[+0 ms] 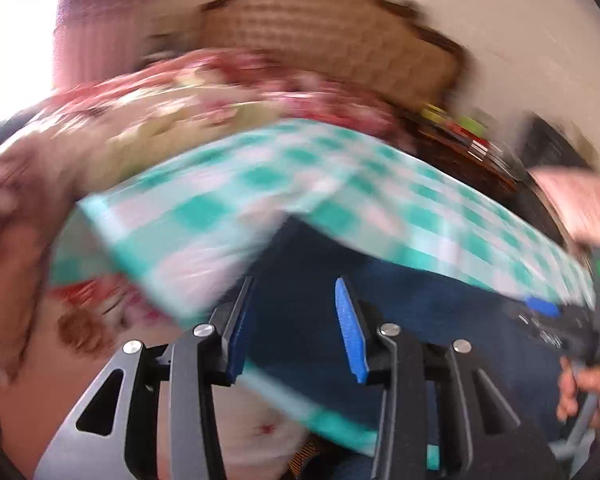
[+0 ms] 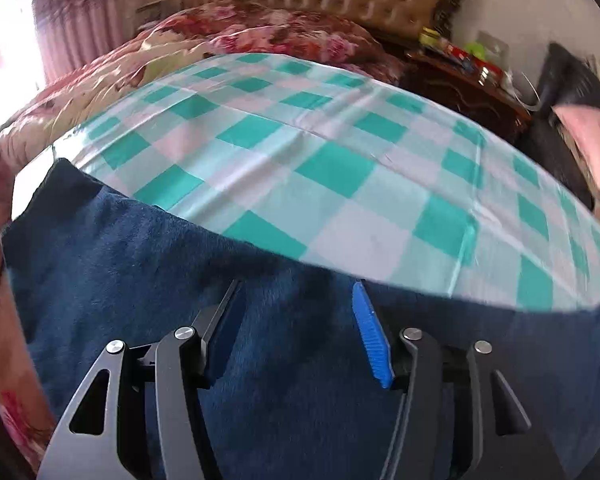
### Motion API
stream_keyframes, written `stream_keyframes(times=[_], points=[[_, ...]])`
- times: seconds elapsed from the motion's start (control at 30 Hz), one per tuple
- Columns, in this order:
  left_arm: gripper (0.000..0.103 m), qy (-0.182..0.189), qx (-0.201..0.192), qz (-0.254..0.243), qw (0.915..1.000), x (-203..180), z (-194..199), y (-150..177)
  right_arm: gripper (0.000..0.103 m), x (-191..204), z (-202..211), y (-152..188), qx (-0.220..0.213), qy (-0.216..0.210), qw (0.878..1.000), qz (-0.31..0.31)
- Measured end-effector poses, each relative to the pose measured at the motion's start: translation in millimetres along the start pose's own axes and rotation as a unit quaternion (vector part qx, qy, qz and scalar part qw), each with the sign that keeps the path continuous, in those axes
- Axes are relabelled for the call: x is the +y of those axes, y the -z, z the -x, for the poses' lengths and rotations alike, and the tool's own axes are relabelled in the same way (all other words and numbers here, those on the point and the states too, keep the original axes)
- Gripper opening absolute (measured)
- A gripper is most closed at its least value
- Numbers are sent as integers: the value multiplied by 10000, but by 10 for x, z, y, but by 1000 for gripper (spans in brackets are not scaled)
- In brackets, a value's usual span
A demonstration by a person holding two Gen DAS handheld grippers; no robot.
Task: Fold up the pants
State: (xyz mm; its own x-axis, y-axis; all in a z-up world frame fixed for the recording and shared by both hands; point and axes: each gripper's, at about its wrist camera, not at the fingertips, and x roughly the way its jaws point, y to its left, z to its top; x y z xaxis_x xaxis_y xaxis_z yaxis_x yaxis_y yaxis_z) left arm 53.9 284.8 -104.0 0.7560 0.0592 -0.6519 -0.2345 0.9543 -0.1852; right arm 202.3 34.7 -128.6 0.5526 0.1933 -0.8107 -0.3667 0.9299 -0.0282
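Pants (image 2: 148, 264), dark blue and fleecy, lie on the bed's green-checked sheet (image 2: 324, 152) at its near edge, long axis left to right. Right tongs (image 2: 296, 328) gape open right over the cloth, gripping nothing. Left tongs (image 1: 292, 320) also open, empty; view blurred. Right hand looks nearer. No legible writing.
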Motion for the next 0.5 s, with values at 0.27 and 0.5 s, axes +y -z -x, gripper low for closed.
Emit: stream_keyframes(times=[0.27,0.5], points=[[30,739,994,-1090,9863,-1177,-728,148,64,-85,88,166,67,210,9995,-213],[28,517,1339,-1417,9795,-1375,-1255,1,64,-219,31,246,190,534,9979,-311]])
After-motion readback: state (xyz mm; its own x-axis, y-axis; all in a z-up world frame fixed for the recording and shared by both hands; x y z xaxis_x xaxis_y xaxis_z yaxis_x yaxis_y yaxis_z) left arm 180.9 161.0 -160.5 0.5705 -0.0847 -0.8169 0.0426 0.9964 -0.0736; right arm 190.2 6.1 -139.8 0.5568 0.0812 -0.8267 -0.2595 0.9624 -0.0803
